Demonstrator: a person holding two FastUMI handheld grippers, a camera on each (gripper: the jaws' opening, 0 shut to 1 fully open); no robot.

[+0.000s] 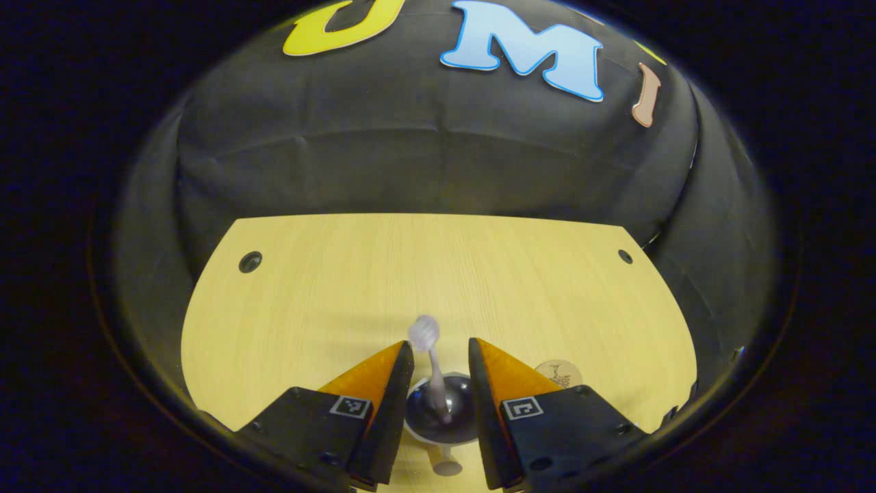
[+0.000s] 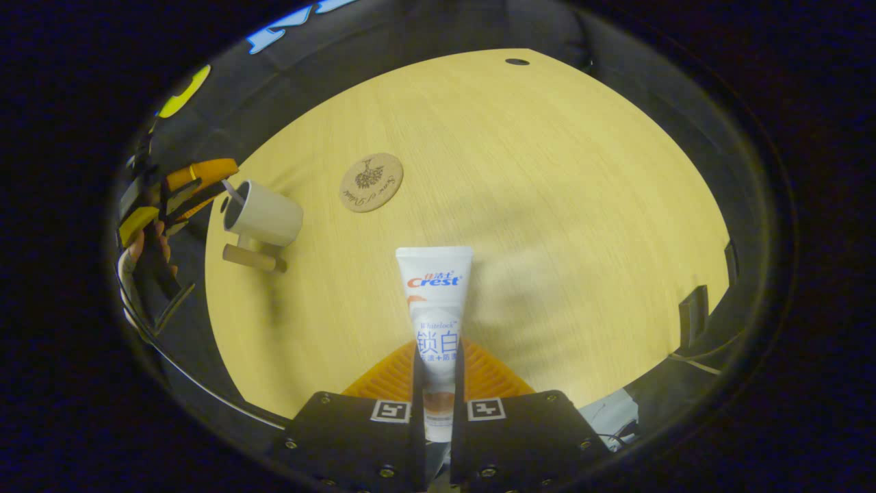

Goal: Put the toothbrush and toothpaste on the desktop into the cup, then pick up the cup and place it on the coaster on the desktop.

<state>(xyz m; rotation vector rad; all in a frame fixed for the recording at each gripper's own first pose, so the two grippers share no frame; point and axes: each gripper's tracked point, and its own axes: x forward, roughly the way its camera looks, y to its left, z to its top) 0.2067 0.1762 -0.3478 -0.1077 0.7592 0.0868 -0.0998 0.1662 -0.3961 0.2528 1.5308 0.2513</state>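
- My left gripper [image 1: 441, 352] hangs right above the cup [image 1: 440, 411], looking almost straight down into its dark inside, and its jaws stand spread with a clear gap between them.
- The toothbrush [image 1: 431, 370] stands in the cup, lower end down inside and bristle head leaning up out past the rim, between my left fingers [image 1: 383, 373]; neither finger seems to touch it, and the head is blurred.
- In the left gripper view the cup's handle pokes out toward the bottom edge, and the round coaster [image 1: 559, 374] peeks from behind my right-hand finger, just beside the cup.
- My right gripper [image 2: 438, 363] is pressed together on the toothpaste [image 2: 436, 308]; both fingers pinch the tube at its lower part, and its flat crimped end points away from me, out over the desktop [image 2: 561, 205].
- I hold the tube up off the wood; its shadow lies on the boards to the side.
- From the right gripper view, the cup [image 2: 263, 216] sits near the desktop's left edge with its handle toward me and the toothbrush stem showing at its rim.
- There the left gripper [image 2: 185, 188] sits by the cup's mouth, with a hand behind it.
- The coaster [image 2: 371, 181] lies flat and bare on the desktop, near the cup, apart from it.
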